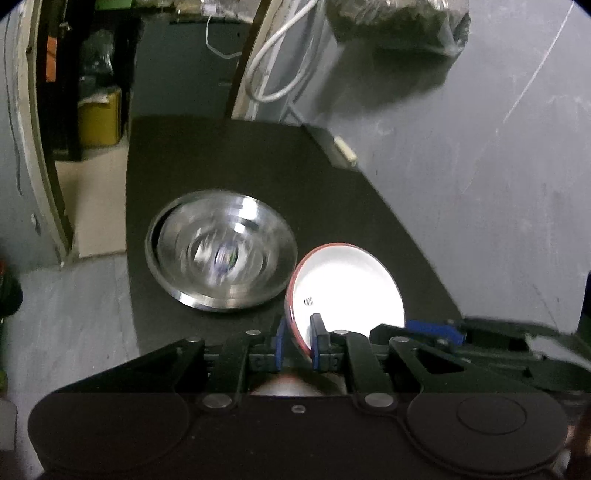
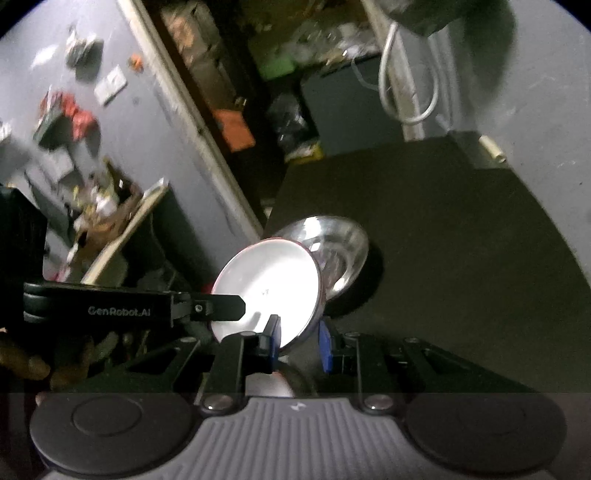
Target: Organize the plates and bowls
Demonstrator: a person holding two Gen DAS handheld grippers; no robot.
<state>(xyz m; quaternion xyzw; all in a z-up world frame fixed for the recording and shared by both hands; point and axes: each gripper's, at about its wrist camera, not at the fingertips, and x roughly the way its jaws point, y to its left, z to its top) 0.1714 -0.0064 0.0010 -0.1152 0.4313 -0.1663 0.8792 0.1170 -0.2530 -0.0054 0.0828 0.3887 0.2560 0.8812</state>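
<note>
A white plate with a red rim (image 1: 347,284) is held tilted above the black table (image 1: 229,155). My left gripper (image 1: 299,343) is shut on its near left edge. In the right wrist view the same plate (image 2: 269,284) sits between the blue pads of my right gripper (image 2: 299,341), whose jaws stand around its lower right edge; the right pad looks a little apart from it. The left gripper's finger (image 2: 218,306) reaches the plate from the left. Steel bowls nested on a steel plate (image 1: 221,251) stand on the table, left of the white plate, and show behind it (image 2: 332,254).
A grey wall (image 1: 480,166) runs along the table's right side, with a small white block (image 1: 345,151) at its foot. White cables (image 1: 280,62) hang at the far end. A bag (image 1: 399,18) hangs high on the wall. Clutter fills the doorway (image 2: 229,122) at the left.
</note>
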